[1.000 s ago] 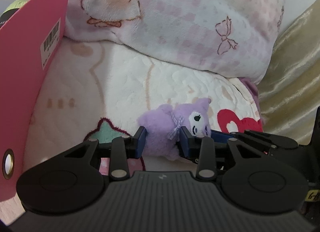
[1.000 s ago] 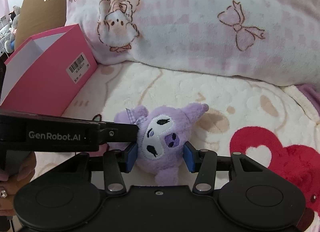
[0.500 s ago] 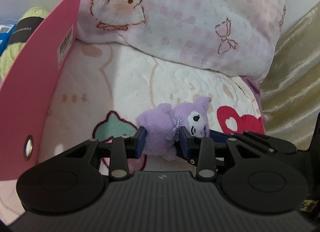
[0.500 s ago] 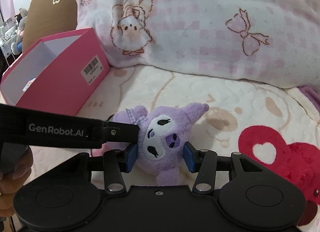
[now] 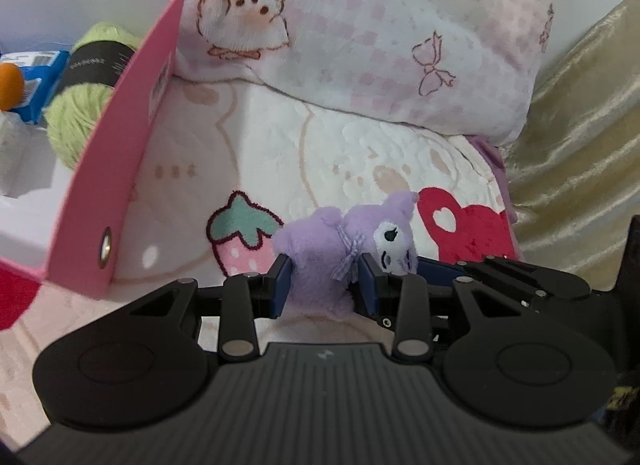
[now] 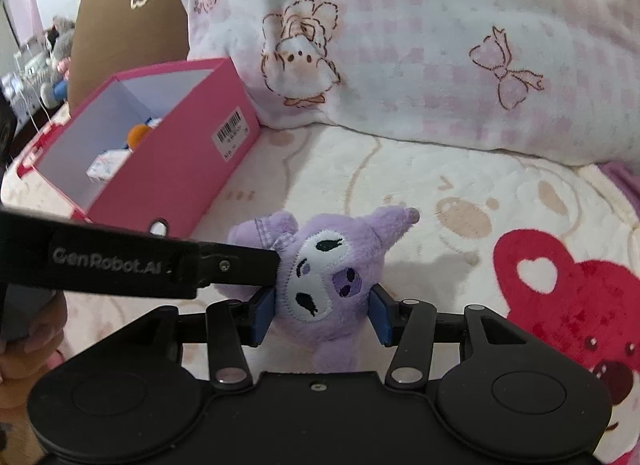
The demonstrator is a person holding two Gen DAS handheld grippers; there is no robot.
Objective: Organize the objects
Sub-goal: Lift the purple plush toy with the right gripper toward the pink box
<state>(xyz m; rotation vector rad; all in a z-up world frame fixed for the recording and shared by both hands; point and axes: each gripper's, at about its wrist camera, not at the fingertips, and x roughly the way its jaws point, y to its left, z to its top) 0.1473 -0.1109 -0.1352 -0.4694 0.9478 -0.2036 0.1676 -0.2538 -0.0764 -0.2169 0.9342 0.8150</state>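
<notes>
1. Plush toy (image 5: 320, 265), one only, purple with a white face and a small checked bow at its neck, hangs held between two grippers above the bedspread (image 5: 280, 153)
2. The left gripper (image 5: 326, 279) has its two blue pads clamped on the toy's body just behind the bow
3. The right gripper (image 6: 322, 319) has its two blue pads pressed against either side of the toy's head, the face turned toward its camera; one leg of the toy hangs down between the fingers
4. In the right wrist view the left gripper comes in from the left as a black bar lettered "GenRobot.AI", its tip touching the toy beside the head; a person's hand (image 6: 24, 329) shows at the left edge
5. One pink box (image 6: 172, 169), open at the top and white inside, stands on the bedspread to the far left of the toy, well apart from it, with one barcode label on its long side
6. Inside the box the left wrist view shows one ball of green yarn (image 5: 86, 105) with a dark band, one blue packet (image 5: 40, 85), one orange round thing (image 5: 10, 85) and something white, too blurred to name
7. One large pillow (image 6: 420, 49), white and pink checked with printed bows and a cartoon animal, lies across the far side
8. The bedspread is cream, with one strawberry print near the toy and one red heart-bear print to the right
</notes>
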